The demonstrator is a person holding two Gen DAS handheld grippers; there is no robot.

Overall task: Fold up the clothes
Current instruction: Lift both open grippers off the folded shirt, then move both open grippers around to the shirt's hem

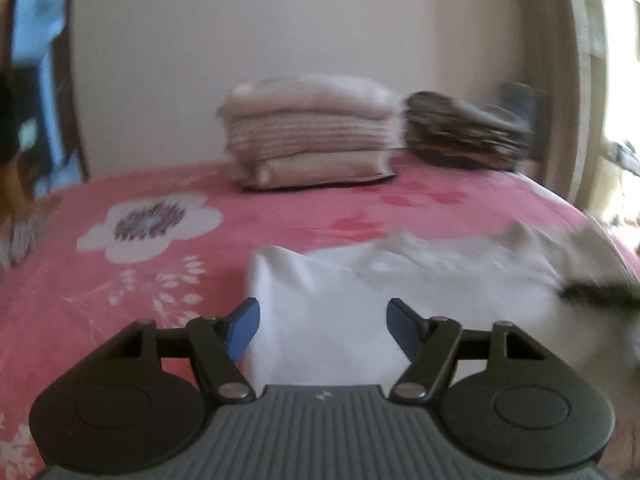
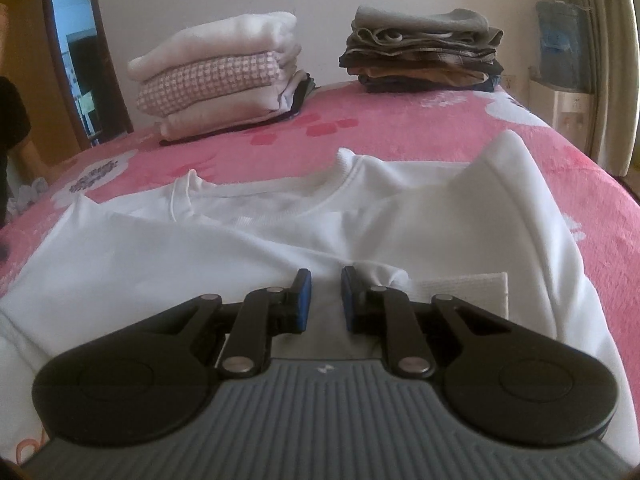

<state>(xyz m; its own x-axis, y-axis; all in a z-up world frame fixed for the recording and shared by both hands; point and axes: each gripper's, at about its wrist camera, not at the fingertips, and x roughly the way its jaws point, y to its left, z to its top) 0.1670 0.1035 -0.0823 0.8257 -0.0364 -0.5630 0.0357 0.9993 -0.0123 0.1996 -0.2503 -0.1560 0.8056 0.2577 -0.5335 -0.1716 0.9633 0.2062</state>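
A white sweatshirt (image 2: pixel 280 248) lies spread out on a bed with a pink flowery blanket (image 2: pixel 440 128), at the near edge of the bed. Its round neck hole points toward the far edge. 1 sleeve is folded across the front, and its ribbed cuff (image 2: pixel 464 292) lies flat on the body of the sweatshirt, just beside the right tool (image 2: pixel 325 300). The right tool hangs low over the sweatshirt with its 2 blue pads (image 2: pixel 306 296) close together, leaving only a thin gap. I cannot tell if the pads pinch any cloth. The left tool (image 1: pixel 323 330) sits over the left side of the sweatshirt, where a folded white edge (image 1: pixel 280 300) stands up a little. Its 2 blue pads are about half way apart, and white cloth shows between them, but they do not press on it. The left view is blurry. At the far edge of the bed sit 2 piles of folded clothes. The left pile (image 2: pixel 220 80) is light, with white, pink checked and cream things. The right pile (image 2: pixel 424 56) is dark, with grey, brown and blue things. The 2 piles stand well apart from the sweatshirt. A bare arm with a dark sleeve (image 2: pixel 16 128) shows at the left side of the bed. A doorway (image 2: pixel 76 48) is behind it.
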